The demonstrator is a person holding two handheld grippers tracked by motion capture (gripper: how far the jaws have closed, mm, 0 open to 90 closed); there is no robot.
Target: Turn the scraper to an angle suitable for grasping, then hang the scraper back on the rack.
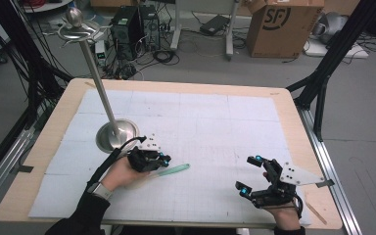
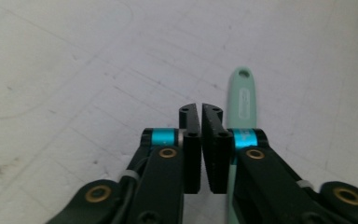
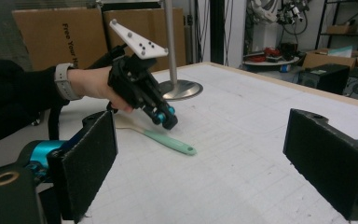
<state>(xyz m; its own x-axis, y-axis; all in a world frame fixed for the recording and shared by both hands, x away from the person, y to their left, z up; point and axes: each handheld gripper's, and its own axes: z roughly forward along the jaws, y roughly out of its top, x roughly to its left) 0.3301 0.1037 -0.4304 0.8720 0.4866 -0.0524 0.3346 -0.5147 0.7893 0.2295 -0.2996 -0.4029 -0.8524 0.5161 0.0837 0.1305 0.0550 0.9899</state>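
Note:
A mint-green utensil handle (image 1: 176,169) lies flat on the white mat, with a hanging hole at its far end. My left gripper (image 1: 165,159) hovers just above the handle's near part, pointing right. In the left gripper view its jaws (image 2: 200,109) stand shut with nothing between them, and the handle (image 2: 242,98) runs under and past the right-hand jaw. The right gripper view shows that gripper (image 3: 165,119) a little above the handle (image 3: 170,141). My right gripper (image 1: 247,174) rests near the front right, jaws wide open and empty (image 3: 205,140).
A metal stand with a round base (image 1: 117,133) and a tall leaning pole (image 1: 98,78) sits at the mat's left, just behind my left hand. The wooden table edge (image 1: 298,127) frames the mat. Cardboard boxes (image 1: 284,24) and cables lie on the floor beyond.

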